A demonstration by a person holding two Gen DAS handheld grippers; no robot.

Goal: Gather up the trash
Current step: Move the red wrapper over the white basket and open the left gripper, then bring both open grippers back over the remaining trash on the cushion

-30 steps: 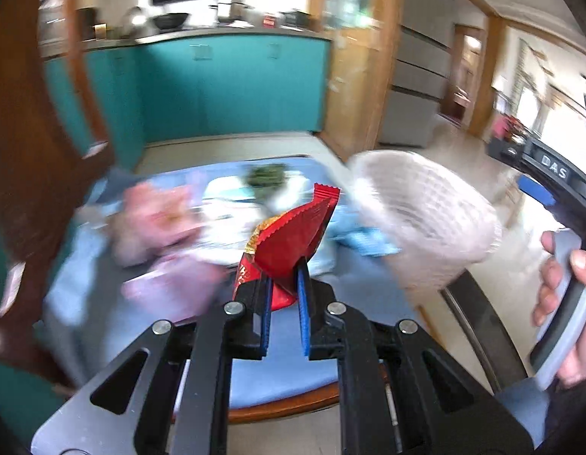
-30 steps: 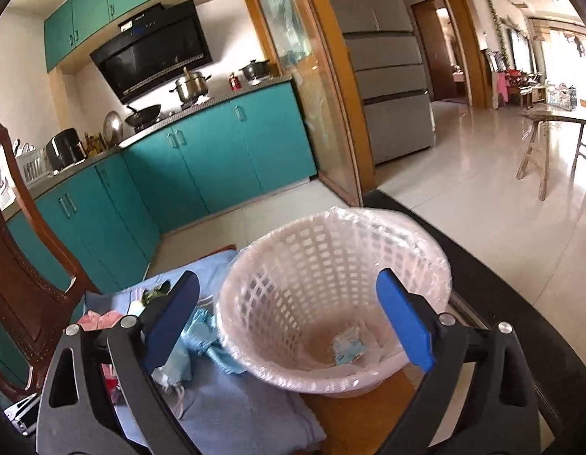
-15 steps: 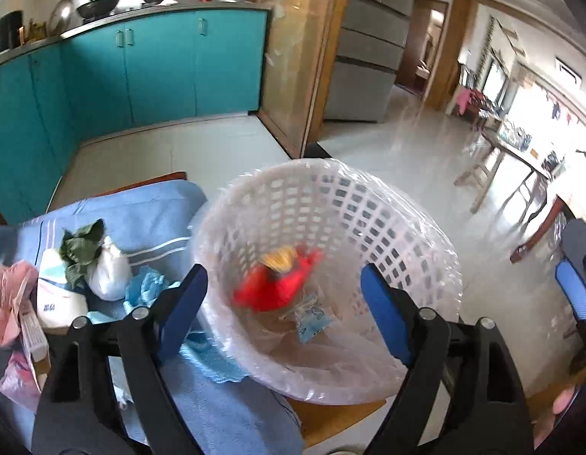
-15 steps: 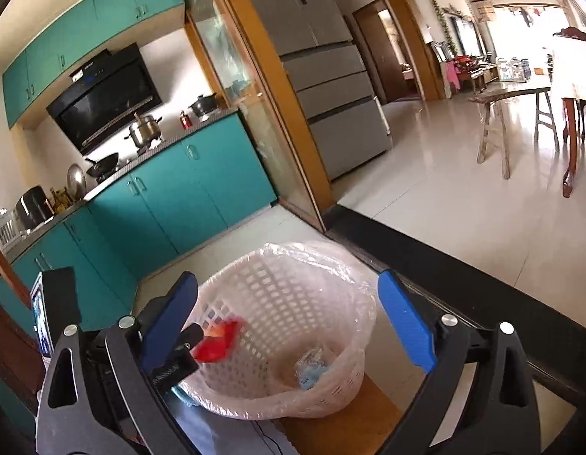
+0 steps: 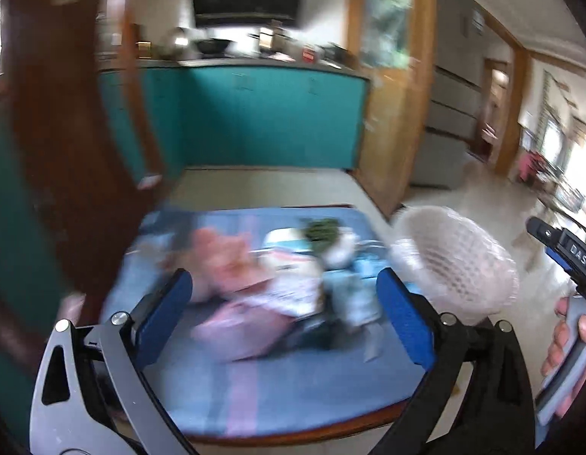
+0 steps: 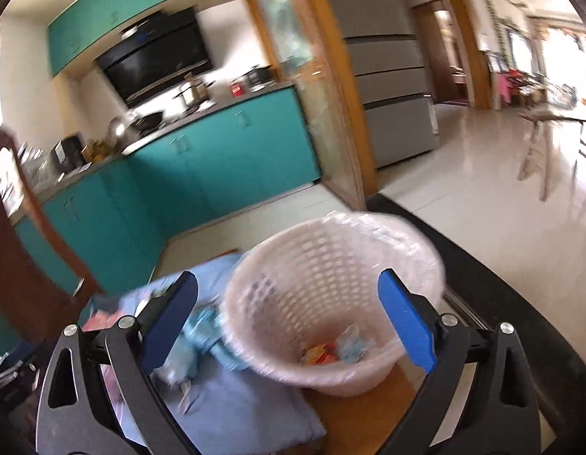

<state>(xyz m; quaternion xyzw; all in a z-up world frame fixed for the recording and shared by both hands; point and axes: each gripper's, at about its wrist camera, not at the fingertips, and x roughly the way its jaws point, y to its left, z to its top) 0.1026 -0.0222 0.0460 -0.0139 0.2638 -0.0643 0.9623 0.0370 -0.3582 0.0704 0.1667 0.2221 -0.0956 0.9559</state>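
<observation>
While the whole scene is pretty smeared with motion blur, you can make out what matters: the left tool (image 5: 281, 318) has its blue pads spread wide and the jaws are opening further, with nothing pinched between them. It's pointing down at the heap of trash (image 5: 277, 284) on the blue cloth (image 5: 274, 390) that covers the counter. That heap sits straight ahead of the left tool and a bit below it, basically framed between the two pads: something pink and crumpled to the left, a white packet in the middle, a green leafy lump (image 5: 323, 229) further back, pale blue bits to the right. Too blurry to say exactly what each piece is.

The right tool (image 6: 289, 313) is also spread wide and empty, aimed at the white basket (image 6: 418, 250), which stands at the right edge of the cloth, just beside the pile. Down in the bottom of the basket there's already a red and yellow wrapper (image 6: 319, 354) and a light blue scrap (image 6: 351, 343).

So the relation that counts, as I read it: the remaining trash lies dead ahead of the left tool, and the basket is off to that tool's right, near the other hand (image 5: 569, 352). Left is clearly the nearer one for the next grab. The heap stretches roughly left to right across the cloth, so I'd guess coming in from the front and nipping the nearest pink or white piece is the easy play
</observation>
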